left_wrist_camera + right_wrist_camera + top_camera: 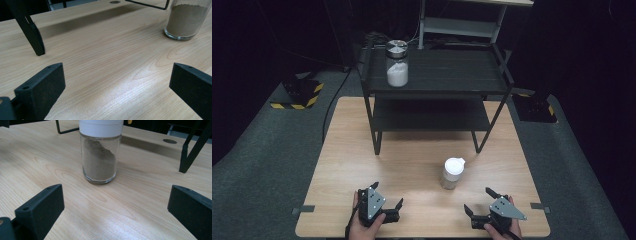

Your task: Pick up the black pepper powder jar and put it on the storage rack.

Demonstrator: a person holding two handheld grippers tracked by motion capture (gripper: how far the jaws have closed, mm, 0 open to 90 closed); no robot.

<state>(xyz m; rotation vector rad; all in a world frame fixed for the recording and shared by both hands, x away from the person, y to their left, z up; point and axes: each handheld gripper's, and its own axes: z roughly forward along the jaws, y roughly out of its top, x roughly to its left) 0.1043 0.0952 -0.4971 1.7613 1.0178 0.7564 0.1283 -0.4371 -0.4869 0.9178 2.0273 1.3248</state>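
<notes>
wooden table (412, 165) | black two-tier rack (437, 92) | grey carpet floor (257, 170) | dark surroundings

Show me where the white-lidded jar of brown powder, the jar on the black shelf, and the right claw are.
white-lidded jar (99, 162), right gripper view, glass body over the brown powder.
shelf jar (397, 74), high view, white contents in the lower body.
right claw (478, 201), high view, midway between its open fingertips.
</notes>
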